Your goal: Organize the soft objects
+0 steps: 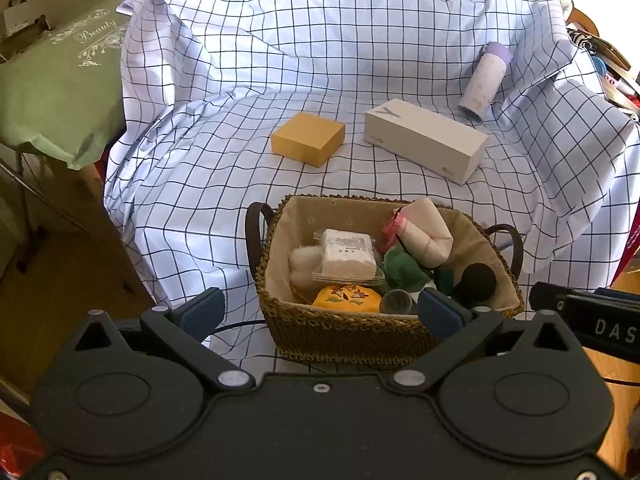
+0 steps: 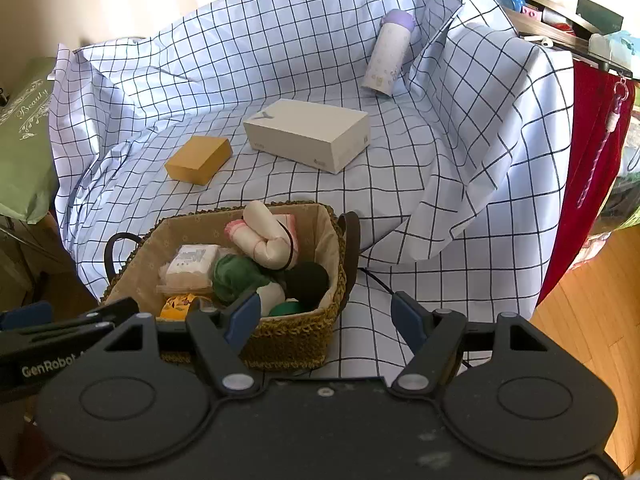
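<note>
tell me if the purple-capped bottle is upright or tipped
Tipped: the purple-capped white bottle leans back against the raised checked cloth.

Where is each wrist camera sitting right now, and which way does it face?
Left wrist: behind the left gripper, angled down at the woven basket; its open jaws show, with the right gripper at the edge.
Right wrist: behind the right gripper, basket left of centre; open jaws show.
Shared: basket, yellow box, white box, bottle, checked cloth.
</note>
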Demonstrator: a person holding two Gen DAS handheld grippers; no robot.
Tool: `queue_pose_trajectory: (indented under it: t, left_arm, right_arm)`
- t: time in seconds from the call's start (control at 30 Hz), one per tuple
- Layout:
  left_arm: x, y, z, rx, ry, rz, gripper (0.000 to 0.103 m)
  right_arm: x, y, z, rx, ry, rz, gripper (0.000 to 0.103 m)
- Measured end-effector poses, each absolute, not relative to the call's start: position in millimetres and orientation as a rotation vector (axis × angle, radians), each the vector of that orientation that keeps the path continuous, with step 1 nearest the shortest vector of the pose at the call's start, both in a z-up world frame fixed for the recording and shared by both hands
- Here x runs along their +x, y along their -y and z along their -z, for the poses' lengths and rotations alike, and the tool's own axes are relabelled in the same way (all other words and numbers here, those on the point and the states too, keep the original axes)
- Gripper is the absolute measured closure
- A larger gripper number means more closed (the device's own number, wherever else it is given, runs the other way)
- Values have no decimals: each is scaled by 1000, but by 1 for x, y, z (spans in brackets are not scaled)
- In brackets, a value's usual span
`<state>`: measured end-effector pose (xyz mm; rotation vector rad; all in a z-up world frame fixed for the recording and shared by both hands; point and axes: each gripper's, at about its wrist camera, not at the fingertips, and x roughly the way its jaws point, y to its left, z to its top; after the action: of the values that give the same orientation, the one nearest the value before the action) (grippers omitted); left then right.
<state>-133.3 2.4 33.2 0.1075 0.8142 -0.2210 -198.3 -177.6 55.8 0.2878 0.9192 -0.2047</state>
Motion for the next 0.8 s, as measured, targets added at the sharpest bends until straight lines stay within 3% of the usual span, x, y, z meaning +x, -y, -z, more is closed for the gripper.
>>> queue_pose_trajectory:
  t: [0.8]
  left_arm:
    - [-135, -3, -29, 111, -829, 220, 4]
  right_arm:
    - [-198, 175, -52, 290, -934, 195, 31]
